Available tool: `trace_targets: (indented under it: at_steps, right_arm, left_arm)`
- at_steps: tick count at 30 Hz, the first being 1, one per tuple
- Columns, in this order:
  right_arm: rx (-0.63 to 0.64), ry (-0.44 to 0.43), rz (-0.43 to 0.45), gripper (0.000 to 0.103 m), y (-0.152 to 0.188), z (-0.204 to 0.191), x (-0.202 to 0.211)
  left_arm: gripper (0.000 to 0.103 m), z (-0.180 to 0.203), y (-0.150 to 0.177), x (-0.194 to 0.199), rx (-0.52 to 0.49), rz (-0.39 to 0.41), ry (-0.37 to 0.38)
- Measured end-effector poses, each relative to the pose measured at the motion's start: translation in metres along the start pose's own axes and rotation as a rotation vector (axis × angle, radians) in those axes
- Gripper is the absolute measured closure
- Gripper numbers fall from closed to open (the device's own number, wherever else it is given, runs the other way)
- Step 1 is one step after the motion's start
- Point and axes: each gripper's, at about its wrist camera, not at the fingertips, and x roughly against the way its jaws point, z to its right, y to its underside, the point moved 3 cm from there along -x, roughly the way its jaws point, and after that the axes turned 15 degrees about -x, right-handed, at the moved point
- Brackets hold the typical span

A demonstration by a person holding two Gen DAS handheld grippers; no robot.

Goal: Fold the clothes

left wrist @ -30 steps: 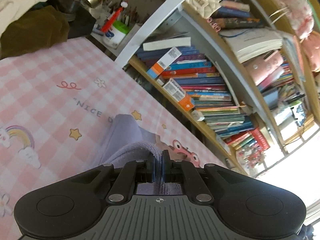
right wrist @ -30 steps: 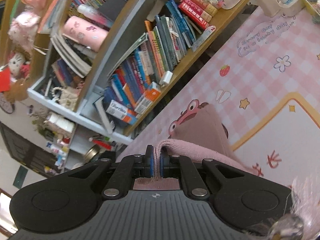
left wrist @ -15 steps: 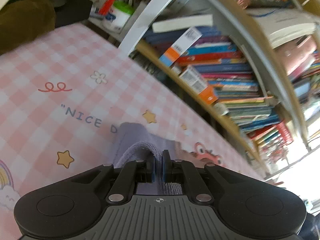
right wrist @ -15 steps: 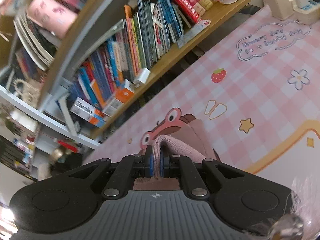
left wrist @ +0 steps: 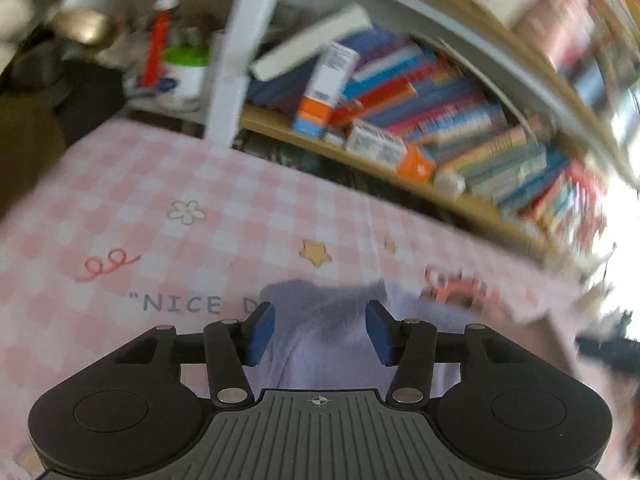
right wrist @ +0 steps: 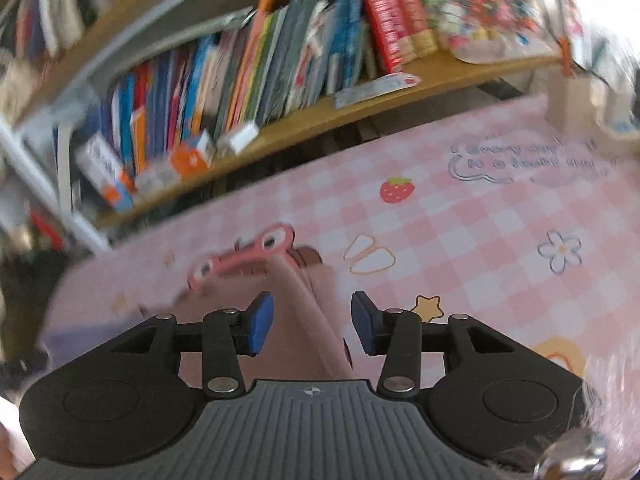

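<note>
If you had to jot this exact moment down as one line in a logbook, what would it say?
task: fold clothes | left tool: open over garment | right tool: open | mat: garment lying on it

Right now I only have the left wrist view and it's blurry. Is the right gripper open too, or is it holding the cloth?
Observer: The right gripper is open; its jaws stand apart, with a raised fold of the pink cloth between them.
Operator: Is the cloth pinched there?
Observer: No, neither blue pad presses on it, and the fold leans toward the left pad.
Operator: What's printed on the mat on that side?
Observer: A red strawberry lies on the pink checked mat, ahead of the gripper and to its right.
Operator: Anything beyond the mat edge?
Observer: A wooden shelf packed with upright books.
</note>
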Motion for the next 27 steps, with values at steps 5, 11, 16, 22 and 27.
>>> trace_targets:
  at_steps: [5,11,16,22,27]
  right_arm:
    - [0.131,0.034,0.001,0.063,0.007,-0.016,-0.020]
    - [-0.003,-0.016,0.035,0.099,-0.002,-0.005,-0.028]
    - [-0.160,0.018,-0.005,0.099,-0.004,0.018,-0.047]
    - [-0.155,0.049,-0.009,0.097,-0.001,0.021,-0.062]
    - [-0.131,0.063,-0.009,0.095,-0.002,0.019,-0.060]
  left_arm:
    - [0.072,0.022,-0.005,-0.014,-0.196,0.030,-0.039]
    - [0.099,0.004,-0.013,-0.019,-0.062,0.083,-0.001]
    - [0.099,-0.021,0.001,-0.053,0.080,-0.010,-0.003]
    - [0.094,-0.022,0.009,-0.066,0.061,-0.035,-0.018]
    - [0.091,-0.025,0.008,-0.064,0.083,-0.032,0.007]
